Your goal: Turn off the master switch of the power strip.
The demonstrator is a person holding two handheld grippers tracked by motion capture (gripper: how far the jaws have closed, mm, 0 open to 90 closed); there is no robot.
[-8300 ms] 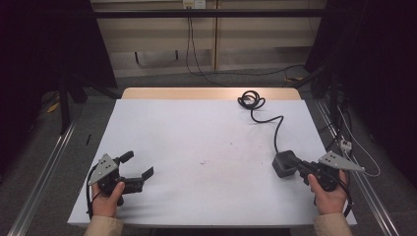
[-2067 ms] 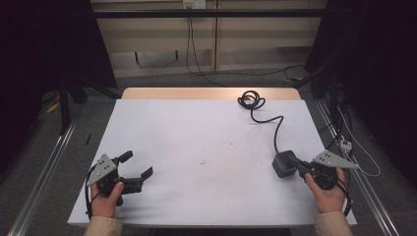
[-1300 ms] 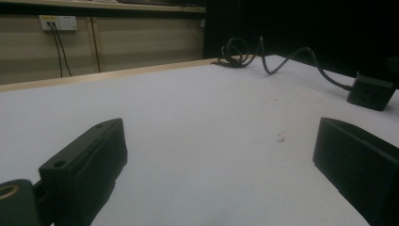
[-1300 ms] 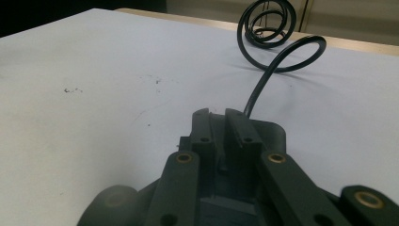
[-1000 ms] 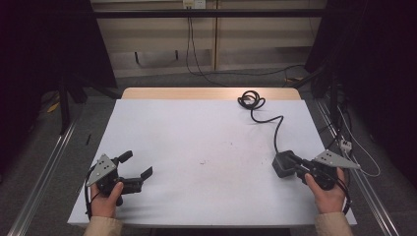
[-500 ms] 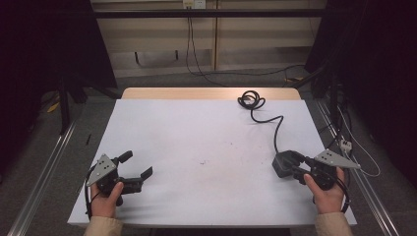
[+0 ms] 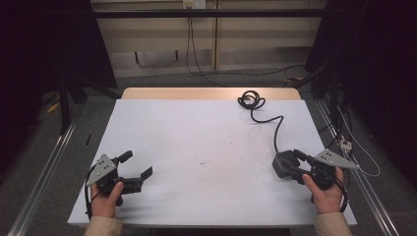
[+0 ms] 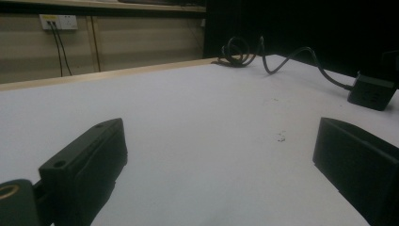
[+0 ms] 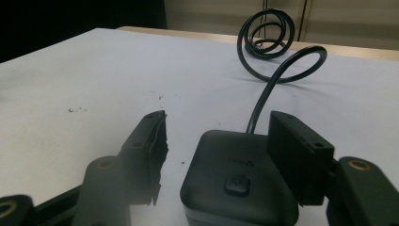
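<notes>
Faint embossed mark on black box [image 9: 240, 188], unreadable.

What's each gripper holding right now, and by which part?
Left gripper: nothing, jaws wide open over bare table. Right gripper: jaws straddle the black box at its cable end; one jaw touches its side, the other shows a gap, so not clamped.

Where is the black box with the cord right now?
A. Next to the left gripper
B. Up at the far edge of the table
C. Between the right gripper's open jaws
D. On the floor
C: the box sits between the right gripper's two jaws, which stand apart on either side of it, with its cord curling away toward the far edge of the table.
</notes>
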